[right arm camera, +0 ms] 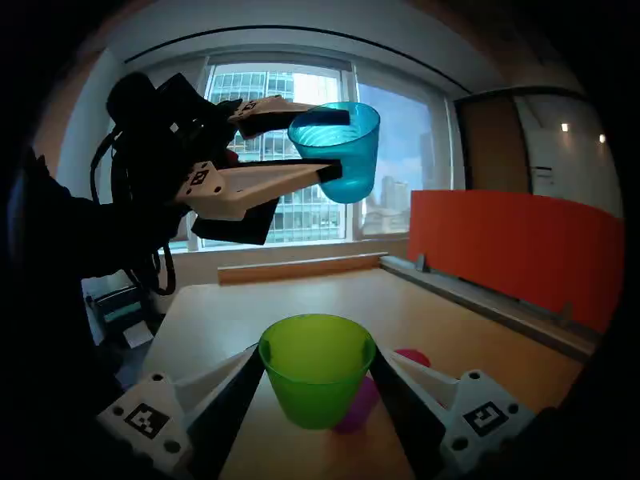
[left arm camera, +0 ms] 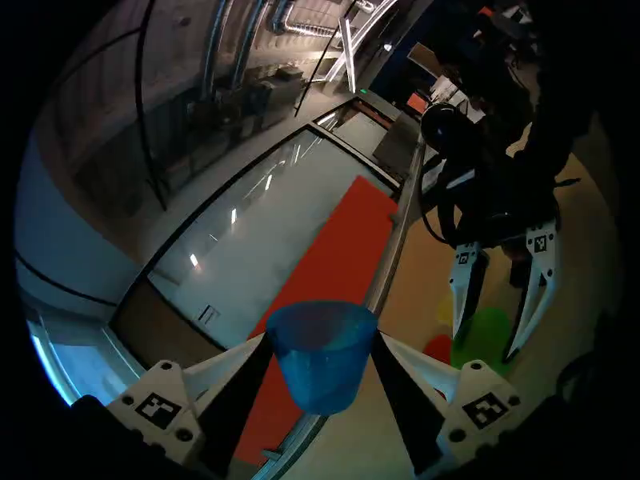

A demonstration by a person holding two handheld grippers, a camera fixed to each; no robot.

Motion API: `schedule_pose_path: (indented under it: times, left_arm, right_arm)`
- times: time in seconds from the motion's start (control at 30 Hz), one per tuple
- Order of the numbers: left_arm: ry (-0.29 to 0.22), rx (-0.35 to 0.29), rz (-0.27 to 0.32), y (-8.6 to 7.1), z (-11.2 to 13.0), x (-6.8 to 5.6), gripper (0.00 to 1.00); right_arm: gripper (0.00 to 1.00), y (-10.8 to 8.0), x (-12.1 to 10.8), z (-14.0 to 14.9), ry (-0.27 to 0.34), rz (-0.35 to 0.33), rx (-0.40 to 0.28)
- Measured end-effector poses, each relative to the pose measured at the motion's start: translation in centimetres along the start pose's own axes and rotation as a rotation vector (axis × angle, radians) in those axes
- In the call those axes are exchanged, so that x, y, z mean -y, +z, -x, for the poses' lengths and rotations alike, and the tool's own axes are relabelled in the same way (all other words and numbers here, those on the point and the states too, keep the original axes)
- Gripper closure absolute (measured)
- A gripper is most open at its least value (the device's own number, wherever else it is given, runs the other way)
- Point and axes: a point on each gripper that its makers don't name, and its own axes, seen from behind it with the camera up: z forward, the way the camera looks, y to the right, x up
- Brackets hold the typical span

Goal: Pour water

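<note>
Cups: I saw the blue cup [right arm camera: 336,156] held high above the table [right arm camera: 448,336], the green cup [right arm camera: 317,384] upright and low over it; contents unclear | Left gripper [left arm camera: 322,340]: level, fingers pressed on blue cup's sides | Right gripper [right arm camera: 317,356]: fingers clamped on green cup's sides.

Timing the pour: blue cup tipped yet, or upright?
Roughly upright: the blue cup, held raised in the left gripper, has its rim on top and base down. Whether it holds water, cannot tell.
</note>
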Motion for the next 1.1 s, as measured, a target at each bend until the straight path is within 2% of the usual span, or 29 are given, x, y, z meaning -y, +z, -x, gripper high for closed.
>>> schedule_pose_path:
  times: [0.8,1.1]
  left_arm:
    - [0.148,-0.009,-0.019,-0.2,-1.0,0.3,0.14]
    - [0.180,-0.013,-0.019,-0.4,-1.1,-0.1,0.14]
  right_arm:
    - [0.08,0.3,0.1,-0.6,-0.011,-0.002,-0.007]
    - [0.08,0.3,0.2,-0.4,-0.011,-0.002,-0.008]
